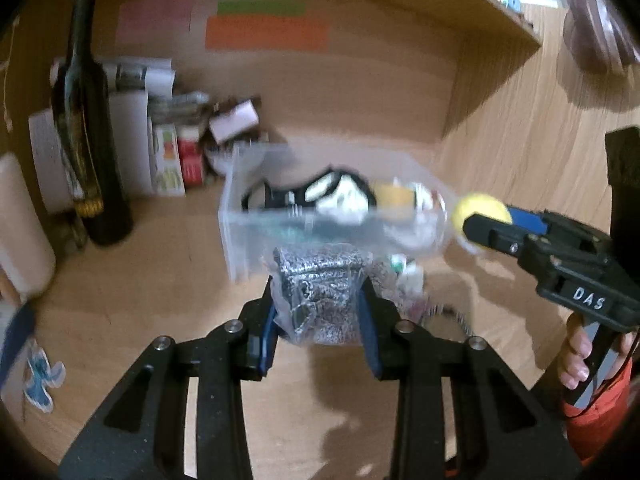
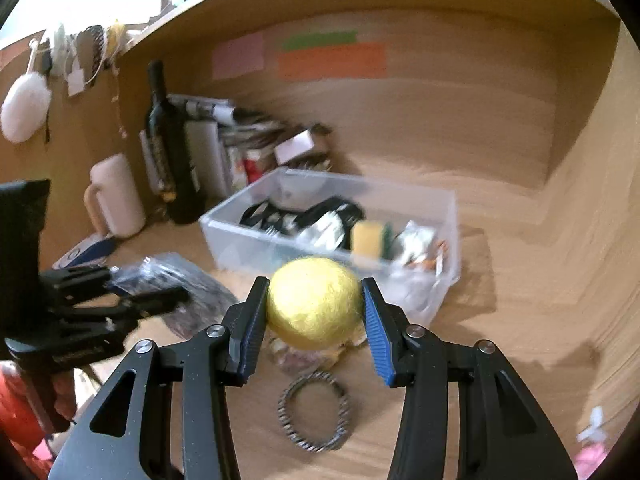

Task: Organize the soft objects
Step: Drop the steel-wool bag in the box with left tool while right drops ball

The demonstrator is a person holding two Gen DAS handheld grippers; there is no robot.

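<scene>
The left gripper (image 1: 320,304) is clamping a crinkled clear plastic bag of black-and-white speckled soft material (image 1: 320,292) between its blue-padded fingers (image 1: 269,332), the jaws drawn in against both sides of the bag and pressing it. The bag is being carried above the light wooden desk surface (image 1: 120,300), just in front of the near wall of the clear rectangular plastic storage box (image 1: 236,216). The right gripper (image 2: 315,306) is gripping a fuzzy yellow felt ball (image 2: 316,304), its jaws partly open to the ball's width, with a pad touching each side. In the left wrist view that ball (image 1: 478,206) is hanging just beside the box's right end, level with its rim. Inside the box are lying a black-and-white strappy item (image 2: 304,216), a yellow sponge with a green edge (image 2: 370,240) and some crumpled pale wrappers (image 2: 416,244). On the desk below the ball a black-and-white zebra-striped fabric ring (image 2: 314,412) is lying flat, near the box and apart from it. A tall dark glass bottle (image 1: 90,132) is standing upright to the left of the box, with a cream cylindrical mug (image 2: 116,196) beside it and stacked papers and small cartons (image 1: 160,128) behind. Motion blur is softening both views
</scene>
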